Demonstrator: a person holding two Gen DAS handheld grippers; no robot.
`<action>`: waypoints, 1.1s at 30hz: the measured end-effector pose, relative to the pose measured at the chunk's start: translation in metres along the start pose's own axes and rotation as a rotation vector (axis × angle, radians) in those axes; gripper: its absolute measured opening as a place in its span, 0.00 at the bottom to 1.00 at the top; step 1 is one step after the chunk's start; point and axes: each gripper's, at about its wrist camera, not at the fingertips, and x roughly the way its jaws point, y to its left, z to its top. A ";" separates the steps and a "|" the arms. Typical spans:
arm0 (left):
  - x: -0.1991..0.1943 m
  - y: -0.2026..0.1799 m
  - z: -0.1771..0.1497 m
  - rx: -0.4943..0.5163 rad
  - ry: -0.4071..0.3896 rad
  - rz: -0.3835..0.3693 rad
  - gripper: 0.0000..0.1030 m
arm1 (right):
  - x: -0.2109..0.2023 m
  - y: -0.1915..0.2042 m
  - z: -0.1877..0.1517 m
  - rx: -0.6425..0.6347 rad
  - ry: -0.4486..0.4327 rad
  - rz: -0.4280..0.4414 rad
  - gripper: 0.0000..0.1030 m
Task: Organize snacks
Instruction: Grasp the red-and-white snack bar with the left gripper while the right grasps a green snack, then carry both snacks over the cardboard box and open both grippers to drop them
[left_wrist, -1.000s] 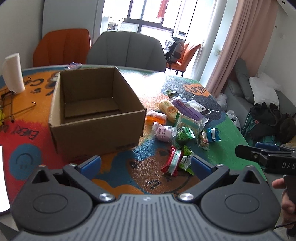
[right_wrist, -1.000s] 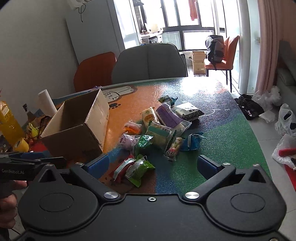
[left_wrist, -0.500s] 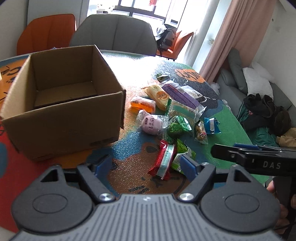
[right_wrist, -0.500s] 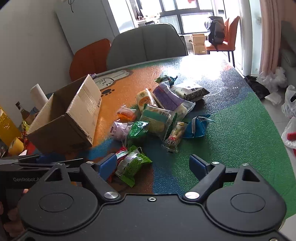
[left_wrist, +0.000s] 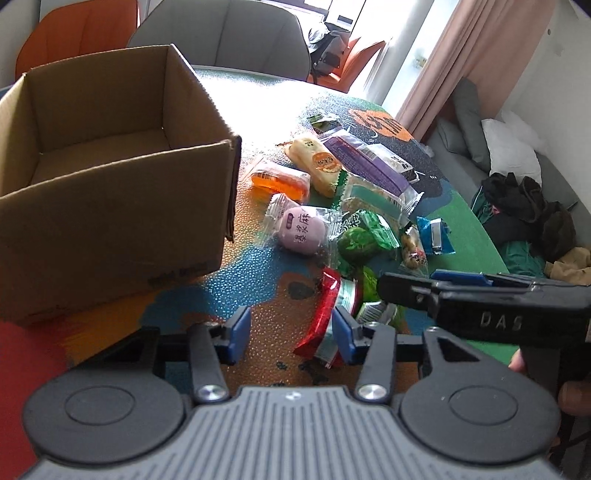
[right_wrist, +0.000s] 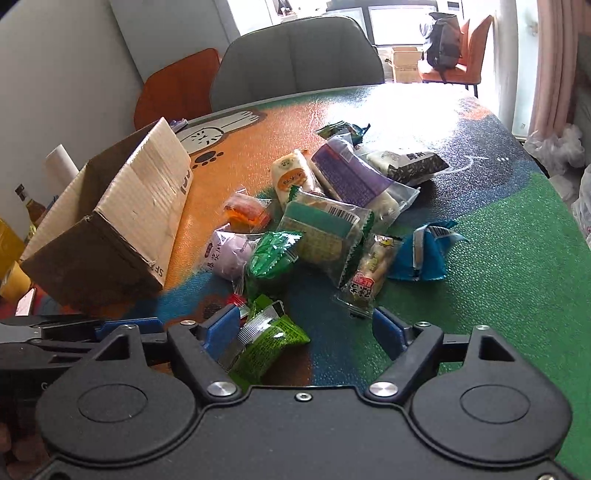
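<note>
We see our left claw (left_wrist: 290, 334) spread wide, low over the colourful surface (left_wrist: 266, 277), its right finger just beside a red packet (left_wrist: 325, 314). Our right claw (right_wrist: 306, 330) is also wide open, with a bright green packet (right_wrist: 267, 341) lying between its fingers near the left one; whether it touches we cannot tell. The open cardboard box (left_wrist: 110, 177) stands to the left of the snack pile. In the pile lie a purple round snack (left_wrist: 303, 230), an orange jelly packet (left_wrist: 280, 179), a long purple packet (right_wrist: 351, 177), a blue packet (right_wrist: 424, 254) at the right and a dark packet (right_wrist: 410, 164) at the far side.
</note>
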 end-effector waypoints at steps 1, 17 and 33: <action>0.001 0.000 0.001 0.000 0.002 -0.004 0.47 | 0.001 0.000 0.000 -0.013 0.009 -0.006 0.77; 0.011 -0.043 -0.007 0.127 0.000 0.051 0.45 | -0.025 -0.021 -0.027 -0.030 0.043 -0.100 0.65; -0.015 -0.038 -0.014 0.110 -0.047 0.041 0.17 | -0.044 -0.003 -0.037 -0.107 -0.022 -0.084 0.36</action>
